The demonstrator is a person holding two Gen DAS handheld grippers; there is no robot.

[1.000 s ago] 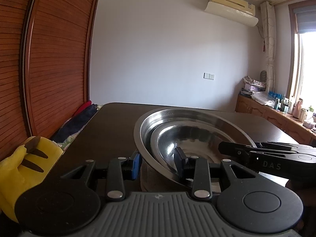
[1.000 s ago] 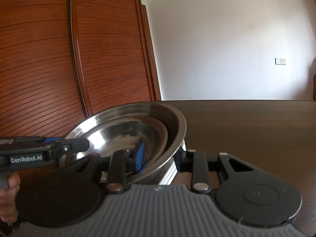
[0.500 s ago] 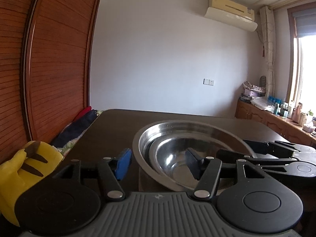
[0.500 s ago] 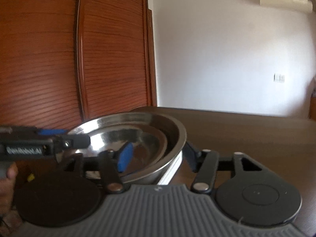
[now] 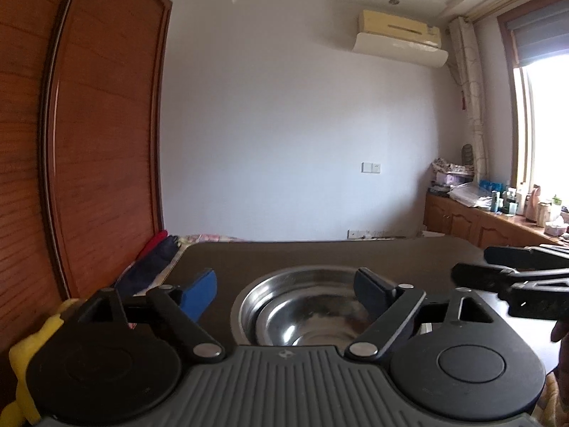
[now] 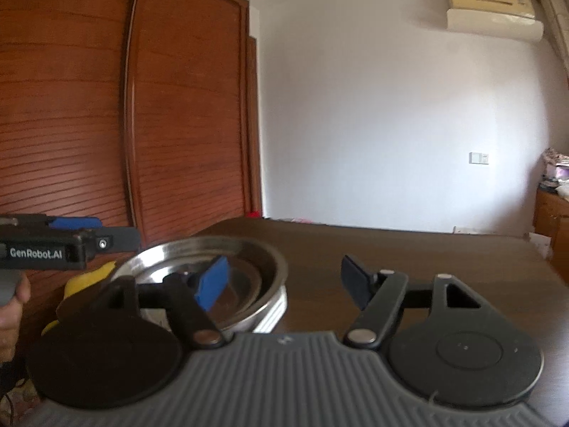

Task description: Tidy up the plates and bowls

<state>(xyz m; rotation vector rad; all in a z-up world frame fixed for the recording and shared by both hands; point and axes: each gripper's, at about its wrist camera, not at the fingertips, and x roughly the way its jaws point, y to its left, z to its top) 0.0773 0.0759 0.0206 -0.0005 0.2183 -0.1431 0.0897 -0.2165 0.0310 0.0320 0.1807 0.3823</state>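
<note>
- Where the dark brown table [image 5: 320, 252] fills the foreground, a wooden slatted wardrobe [image 6: 106, 106] rises at the left against a white wall
- Nested steel bowls [image 5: 306, 306] sit on the table, a smaller bowl inside a larger one, over a white rim
- Left gripper [image 5: 284, 288] has just been opening; its jaws stand wide apart above the bowls, pressing on nothing
- Right gripper [image 6: 284, 284] has also just been opening; released, its blue pad [image 6: 213, 283] hangs over the bowls without gripping them

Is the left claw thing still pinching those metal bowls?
Apart. In the left wrist view the left gripper has just opened wide, and both pads stand clear of the stacked bowls.
</note>
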